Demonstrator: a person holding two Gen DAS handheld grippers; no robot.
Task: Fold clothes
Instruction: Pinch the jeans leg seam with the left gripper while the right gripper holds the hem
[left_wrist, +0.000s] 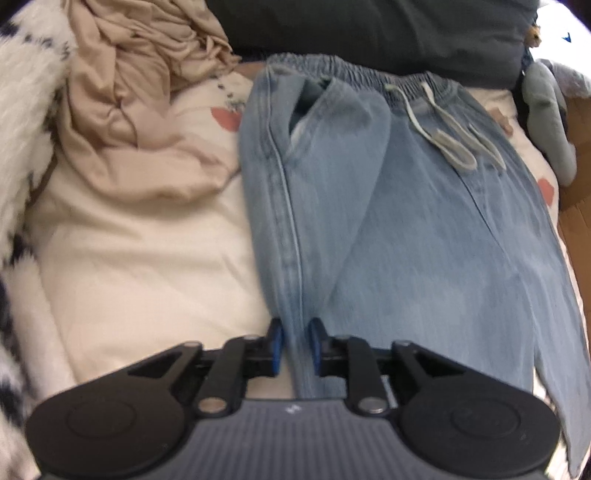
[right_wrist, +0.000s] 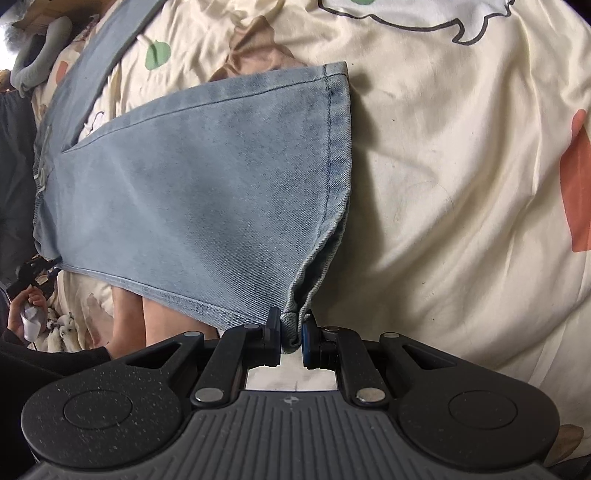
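Jeans (left_wrist: 388, 221) run off-frame, side seam between the left gripper's (left_wrist: 295, 345) narrowly parted fingers, hem pinched by the right gripper (right_wrist: 291, 334).

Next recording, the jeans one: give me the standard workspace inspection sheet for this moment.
Surface: cream printed bedspread, rumpled.
Job's things: light blue jeans spread out, waistband far from the left wrist camera, drawstring loose on top; one leg hem lifted at its corner.
Clutter: crumpled beige garment; white and black fluffy throw; grey plush toy; dark fabric behind the waistband.
Grippers: left gripper astride the jeans' side seam, pads not clearly pressing; right gripper shut on the hem corner.
Cables: nothing seen.
Surroundings: wooden floor beside the bed.
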